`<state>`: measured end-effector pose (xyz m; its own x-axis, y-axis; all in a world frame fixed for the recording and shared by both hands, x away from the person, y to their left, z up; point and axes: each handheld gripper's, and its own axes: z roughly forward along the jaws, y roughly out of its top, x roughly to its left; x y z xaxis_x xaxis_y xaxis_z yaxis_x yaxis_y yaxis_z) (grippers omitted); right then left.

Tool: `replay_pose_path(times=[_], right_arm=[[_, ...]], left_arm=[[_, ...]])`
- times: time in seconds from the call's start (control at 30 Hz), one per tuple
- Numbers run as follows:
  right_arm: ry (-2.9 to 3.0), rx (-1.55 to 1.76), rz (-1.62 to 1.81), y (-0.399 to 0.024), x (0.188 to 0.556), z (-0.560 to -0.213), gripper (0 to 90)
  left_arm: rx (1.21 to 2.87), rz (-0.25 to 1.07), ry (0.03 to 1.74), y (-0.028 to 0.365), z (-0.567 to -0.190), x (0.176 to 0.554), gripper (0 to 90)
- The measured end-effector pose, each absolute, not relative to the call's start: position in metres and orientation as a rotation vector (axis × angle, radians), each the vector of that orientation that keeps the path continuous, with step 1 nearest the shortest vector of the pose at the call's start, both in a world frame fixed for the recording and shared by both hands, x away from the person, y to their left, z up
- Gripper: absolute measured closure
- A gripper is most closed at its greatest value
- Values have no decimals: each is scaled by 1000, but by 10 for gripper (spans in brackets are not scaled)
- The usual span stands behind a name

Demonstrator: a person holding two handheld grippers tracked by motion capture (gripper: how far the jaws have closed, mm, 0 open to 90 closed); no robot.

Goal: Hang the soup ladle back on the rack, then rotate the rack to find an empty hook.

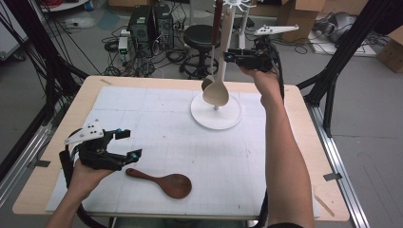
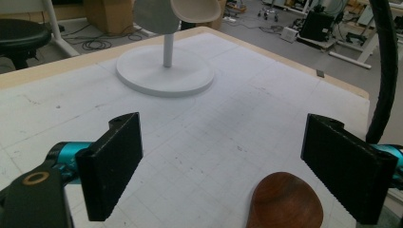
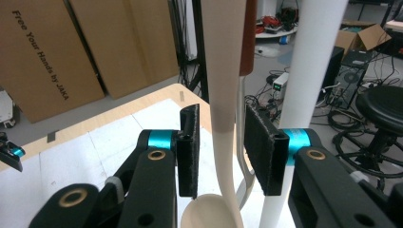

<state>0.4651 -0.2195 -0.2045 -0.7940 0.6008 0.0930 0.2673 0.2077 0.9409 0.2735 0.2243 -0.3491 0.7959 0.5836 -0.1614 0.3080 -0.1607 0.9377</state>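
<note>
Right gripper [image 3: 221, 152] is raised at the far right of the table, jaws set narrow on either side of the handle of a pale cream wooden spoon [image 3: 223, 95], small gaps showing on both sides, pads not pressing it. Pale spoon [image 1: 219, 71] hangs bowl-down from a white utensil stand with a round base [image 1: 216, 116]; a dark brown spoon [image 1: 216, 28] hangs just beside it on the same stand. Left gripper [image 1: 124, 145] sits low at the near left, jaws wide apart, holding nothing. Just right of it a dark reddish-brown wooden rice paddle [image 1: 164, 183] lies flat on the white gridded mat [image 1: 157, 123], handle toward the left gripper. Mat covers a light wooden table [image 1: 85, 90].
</note>
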Motion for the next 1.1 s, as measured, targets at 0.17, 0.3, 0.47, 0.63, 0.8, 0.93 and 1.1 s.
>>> replay_pose_path(times=[0.17, 0.3, 0.47, 0.63, 0.8, 0.93, 1.1], right_arm=[[2191, 814, 1627, -225, 464, -203, 680], [2186, 800, 1640, -229, 462, -199, 705], [2210, 758, 1658, -234, 461, -189, 840], [2206, 712, 1676, -238, 462, -175, 900], [2206, 694, 1670, -244, 464, -161, 900], [2196, 689, 1669, -249, 467, -152, 900], [2176, 684, 1674, -254, 469, -140, 900]], left_arm=[[1771, 280, 687, 223, -349, 274, 141], [1778, 276, 684, 223, -350, 274, 135], [1782, 270, 687, 222, -351, 274, 127], [1784, 270, 687, 221, -351, 275, 124], [1790, 266, 685, 221, -352, 276, 124], [1791, 267, 687, 220, -352, 276, 124], [1787, 262, 687, 221, -353, 277, 124]])
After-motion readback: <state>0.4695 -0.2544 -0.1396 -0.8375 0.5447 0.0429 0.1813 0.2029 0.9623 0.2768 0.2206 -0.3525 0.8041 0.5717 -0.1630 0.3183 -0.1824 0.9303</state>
